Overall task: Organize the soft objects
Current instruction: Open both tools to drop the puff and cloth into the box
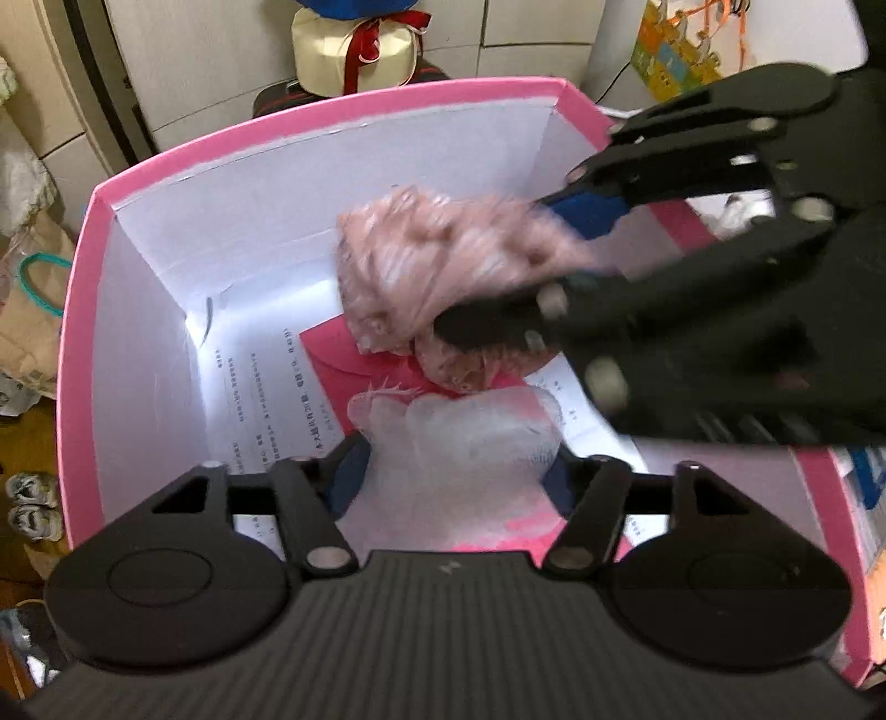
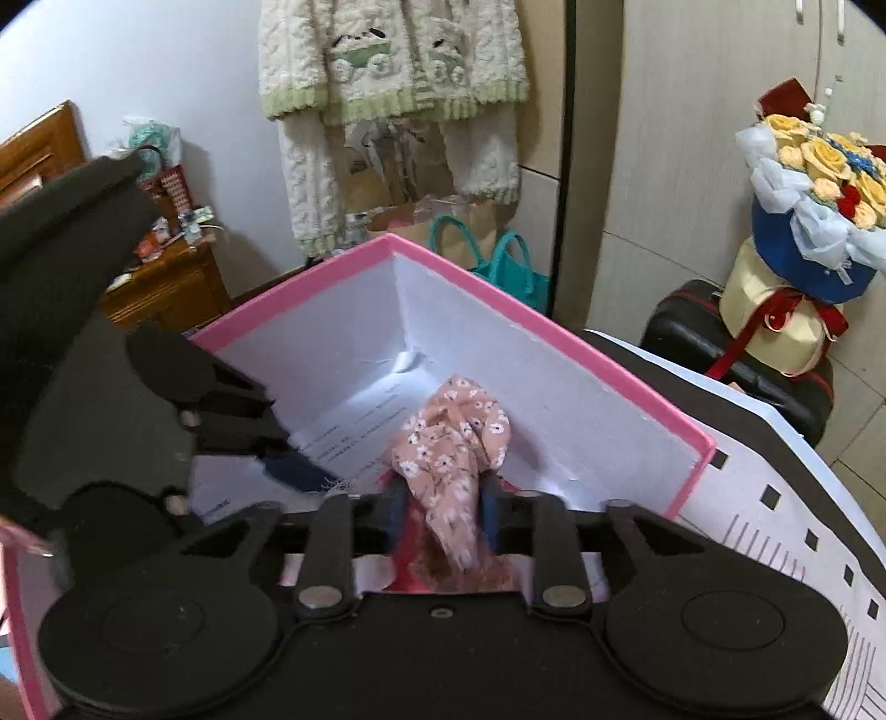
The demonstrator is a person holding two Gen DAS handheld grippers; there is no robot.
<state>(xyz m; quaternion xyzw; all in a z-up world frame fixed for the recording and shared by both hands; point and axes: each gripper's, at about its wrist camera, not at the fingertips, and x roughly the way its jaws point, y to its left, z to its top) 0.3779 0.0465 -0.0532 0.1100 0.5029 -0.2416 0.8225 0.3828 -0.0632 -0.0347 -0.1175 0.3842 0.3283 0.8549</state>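
two grippers over the pink box, a soft cloth between each pair of fingers

left wrist view: the left gripper (image 1: 451,471) points down into a pink box (image 1: 83,310) with white inner walls. between its blue-padded fingers lies a white fuzzy cloth (image 1: 470,437), blurred; the pads stand on either side of it, and whether they press on it cannot be told. the cloth reaches down toward the box floor, where printed paper sheets (image 1: 255,399) and a pink envelope (image 1: 343,365) lie. the right gripper (image 1: 531,266) comes in from the right edge, its fingers apart around a pink floral cloth (image 1: 443,260) that hangs blurred above the envelope. behind the box stand a cream round gift box (image 1: 354,50) with a red ribbon and a black suitcase.

right wrist view: the right gripper (image 2: 440,515) looks into a corner of the same pink box (image 2: 554,327). the pink floral cloth (image 2: 448,454) stands bunched between its blue pads, its top rising above the fingertips; the jaws are partly spread, and it is not clear that the pads squeeze it. the left gripper (image 2: 299,471) enters from the left, one blue pad visible over the paper sheets (image 2: 354,437). a cream knitted garment (image 2: 387,66) hangs on the wall behind, a flower bouquet (image 2: 814,183) sits at the right.
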